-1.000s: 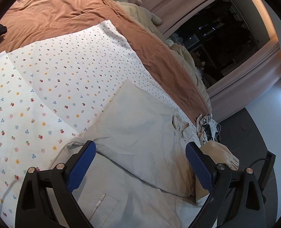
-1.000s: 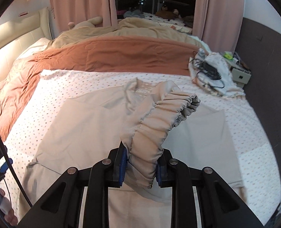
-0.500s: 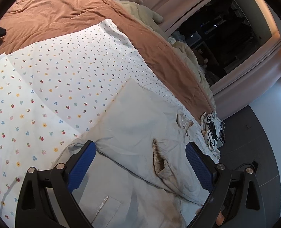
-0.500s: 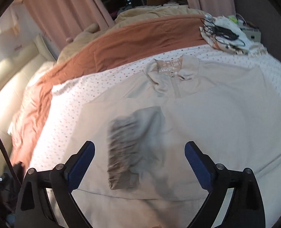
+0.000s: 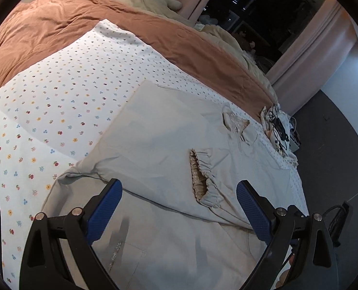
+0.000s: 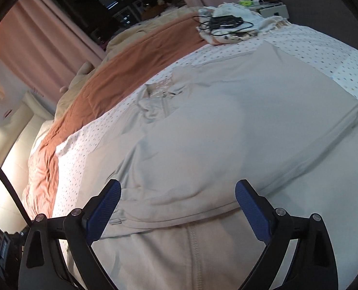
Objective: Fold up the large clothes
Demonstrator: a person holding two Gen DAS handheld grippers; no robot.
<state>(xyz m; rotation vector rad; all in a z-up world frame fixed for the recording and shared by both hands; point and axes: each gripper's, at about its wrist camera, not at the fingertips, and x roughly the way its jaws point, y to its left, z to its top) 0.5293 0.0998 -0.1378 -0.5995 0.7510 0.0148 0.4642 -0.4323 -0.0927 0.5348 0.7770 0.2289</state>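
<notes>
Released a second ago from the right gripper (image 6: 177,207), the gathered cuff (image 5: 202,176) now lies flat across the chest of the beige jacket (image 5: 154,130), its sleeve (image 6: 203,149) folded over the front. Both blue pads of that gripper stand wide apart with nothing clamped between them; they hang just above the folded sleeve, and the pictures do not settle whether the tips brush the cloth. Below them the jacket's zip (image 6: 194,244) runs toward the lens.

Equally wide and empty, the left gripper (image 5: 179,207) hovers over the jacket's lower front, its 2 pads (image 5: 105,209) clear of the fabric, with the cuff just ahead of the right-hand one. A small trimmed pocket (image 5: 121,253) shows beneath the left-hand finger.

Spread face-up, the jacket rests on a white sheet (image 5: 58,101) dotted with small flowers, collar (image 5: 235,122) pointing away from the person. Beyond the sheet runs a rust-coloured quilt (image 5: 46,31), then a tan blanket. A tangle of black cable (image 6: 223,23) sits on a cloth at the bed's far corner, well apart from the jacket. Pink curtains (image 6: 33,46) frame a dark window behind.
</notes>
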